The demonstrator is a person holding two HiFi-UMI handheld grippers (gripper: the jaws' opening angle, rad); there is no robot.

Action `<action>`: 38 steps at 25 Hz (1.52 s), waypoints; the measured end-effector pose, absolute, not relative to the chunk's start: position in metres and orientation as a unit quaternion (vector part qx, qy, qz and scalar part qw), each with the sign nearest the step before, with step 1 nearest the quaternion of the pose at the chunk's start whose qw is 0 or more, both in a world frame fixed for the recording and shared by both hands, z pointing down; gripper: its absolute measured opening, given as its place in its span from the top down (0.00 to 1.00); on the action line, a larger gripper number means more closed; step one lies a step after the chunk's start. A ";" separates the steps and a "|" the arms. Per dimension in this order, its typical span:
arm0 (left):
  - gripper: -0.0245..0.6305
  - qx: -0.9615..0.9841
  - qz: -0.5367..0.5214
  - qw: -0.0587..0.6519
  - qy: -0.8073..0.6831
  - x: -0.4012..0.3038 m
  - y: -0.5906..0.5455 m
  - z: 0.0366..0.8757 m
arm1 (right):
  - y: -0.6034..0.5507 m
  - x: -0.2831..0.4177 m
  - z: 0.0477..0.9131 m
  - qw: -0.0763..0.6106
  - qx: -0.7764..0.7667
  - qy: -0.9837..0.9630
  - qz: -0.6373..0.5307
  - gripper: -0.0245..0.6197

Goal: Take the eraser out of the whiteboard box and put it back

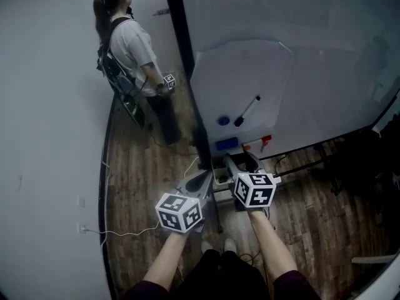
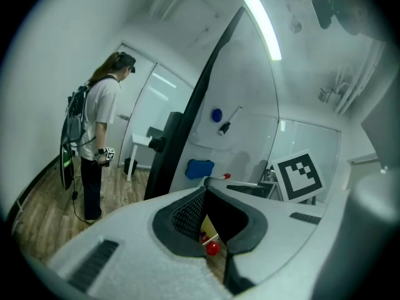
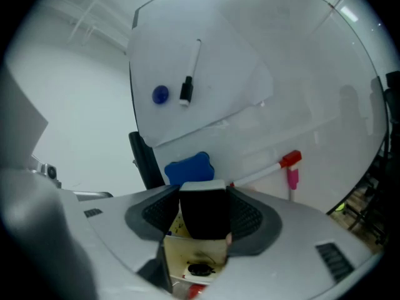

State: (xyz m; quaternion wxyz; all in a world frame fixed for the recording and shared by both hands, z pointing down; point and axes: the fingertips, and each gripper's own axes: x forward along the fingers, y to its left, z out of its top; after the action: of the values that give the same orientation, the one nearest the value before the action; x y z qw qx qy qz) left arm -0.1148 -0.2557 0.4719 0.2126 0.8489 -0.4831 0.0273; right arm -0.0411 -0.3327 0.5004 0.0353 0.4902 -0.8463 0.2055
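Note:
In the right gripper view a black eraser (image 3: 203, 212) with a white top sits squarely between the two pads of my right gripper (image 3: 203, 199), which is shut on it. Just below it is the open whiteboard box (image 3: 190, 250), its pale inside stained dark. From the head view the right gripper (image 1: 240, 163) reaches to the foot of the whiteboard (image 1: 300, 55), over the box (image 1: 219, 171). My left gripper (image 1: 201, 179) hangs just left of the box, jaws drawn together to a point and holding nothing. In its own view the left gripper (image 2: 206, 195) shows only a thin slit.
A blue shaped pad (image 1: 226, 144) clings to the board's lower edge, with a red-capped marker (image 1: 265, 140) to its right. Higher up are a round blue magnet (image 1: 224, 120) and a black marker (image 1: 247, 110). A person (image 1: 134, 55) stands to the left on the wooden floor (image 1: 134, 174).

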 end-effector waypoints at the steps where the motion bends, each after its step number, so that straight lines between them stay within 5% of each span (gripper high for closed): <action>1: 0.95 0.850 0.026 0.210 -0.482 -0.113 -0.256 0.469 | -0.330 -0.039 0.493 0.028 0.490 -0.848 0.200 0.61; 38: 0.95 0.897 -0.046 0.058 -0.435 -0.068 -0.201 0.311 | -0.220 0.028 0.290 -0.140 0.450 -0.881 0.040 0.61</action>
State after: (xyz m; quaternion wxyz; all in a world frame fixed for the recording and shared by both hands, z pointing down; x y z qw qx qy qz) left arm -0.0676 -0.2009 0.3105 0.0585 0.8974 -0.4348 -0.0465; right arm 0.0283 -0.2200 0.2896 -0.1396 0.4496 -0.8814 0.0403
